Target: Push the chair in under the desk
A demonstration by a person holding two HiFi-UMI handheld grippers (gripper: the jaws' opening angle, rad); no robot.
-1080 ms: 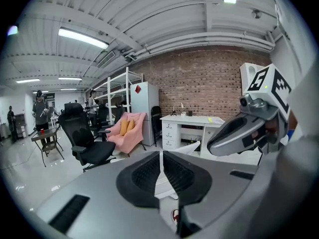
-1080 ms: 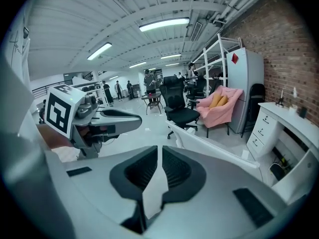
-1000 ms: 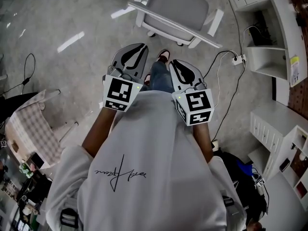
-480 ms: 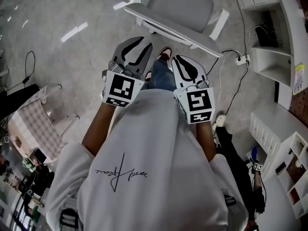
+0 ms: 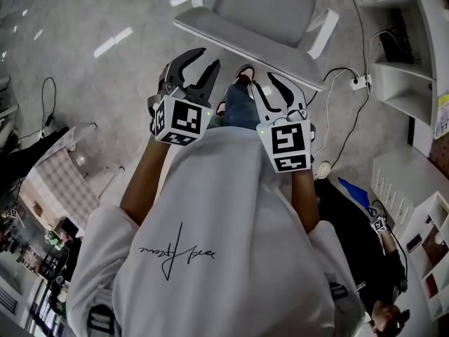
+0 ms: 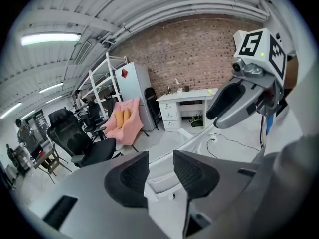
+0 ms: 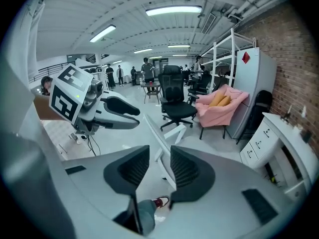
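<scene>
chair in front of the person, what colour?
Chair: white frame, light grey seat; clearest in head view.

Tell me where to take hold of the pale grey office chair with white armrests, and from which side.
Probably the thin top edge of the backrest of the pale grey office chair, from behind. It runs crosswise just ahead of the left gripper and right gripper, slim enough for jaws. Both pairs are opening, nothing between them.

An open-plan office with a workshop feel: a brick wall (image 6: 199,49) across the top of the left gripper view, a white drawer desk (image 6: 187,97) beneath it, black office chairs (image 7: 175,101) mid-frame in the right gripper view, strip lights (image 7: 172,10) overhead.
</scene>
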